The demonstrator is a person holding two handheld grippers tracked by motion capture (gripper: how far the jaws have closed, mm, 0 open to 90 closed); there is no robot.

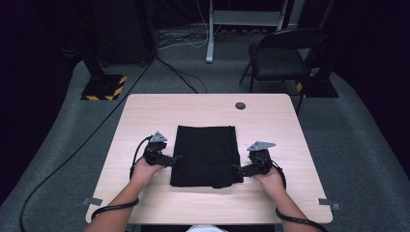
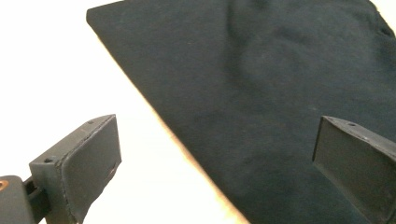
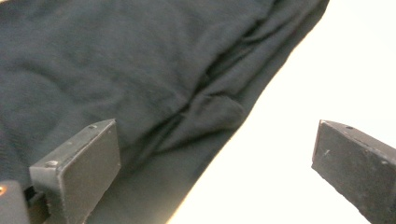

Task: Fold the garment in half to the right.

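Note:
A folded black cloth (image 1: 206,154) lies flat in the middle of the light wooden table (image 1: 145,111). My left gripper (image 1: 175,159) sits at the cloth's left edge, jaws wide apart. In the left gripper view the cloth (image 2: 261,93) spreads under and past the open left gripper (image 2: 219,172), one jaw over bare table, the other over the fabric. My right gripper (image 1: 238,170) is at the cloth's lower right edge. In the right gripper view the layered cloth (image 3: 130,74) lies ahead of the open right gripper (image 3: 219,172), with nothing pinched.
A small dark round cap (image 1: 240,105) sits in the table near its far edge. Beyond the table stand a black folding chair (image 1: 283,53), a stand with a yellow-striped base (image 1: 104,86) and floor cables (image 1: 179,72).

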